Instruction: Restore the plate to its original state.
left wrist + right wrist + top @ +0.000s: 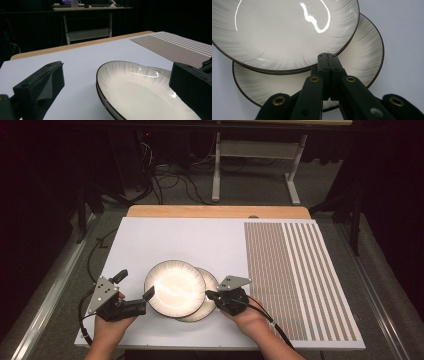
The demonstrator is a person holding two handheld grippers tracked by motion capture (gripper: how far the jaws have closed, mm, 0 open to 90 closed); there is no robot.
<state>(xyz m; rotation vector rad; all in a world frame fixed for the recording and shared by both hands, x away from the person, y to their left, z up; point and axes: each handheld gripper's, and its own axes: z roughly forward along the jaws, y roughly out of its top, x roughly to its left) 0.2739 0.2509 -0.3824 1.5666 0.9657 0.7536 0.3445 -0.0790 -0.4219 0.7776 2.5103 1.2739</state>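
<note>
Two white plates with dark rims and grey streaks lie overlapped on the white board (165,240). The upper plate (175,287) (140,92) (282,32) rests partly on the lower plate (210,285) (162,71) (362,57), which sticks out to the right. My left gripper (134,285) (117,70) is open at the upper plate's left side, with one jaw close to its rim; the pads press on nothing. My right gripper (208,295) (328,56) is shut with nothing between the jaws. Its tips lie over the lower plate, right at the upper plate's rim.
A striped grey mat (295,275) (175,45) covers the board's right part. The wooden table edge (215,211) runs behind the board. Farther back stand a white desk frame (255,155) and floor cables (170,182). The board's far half is bare.
</note>
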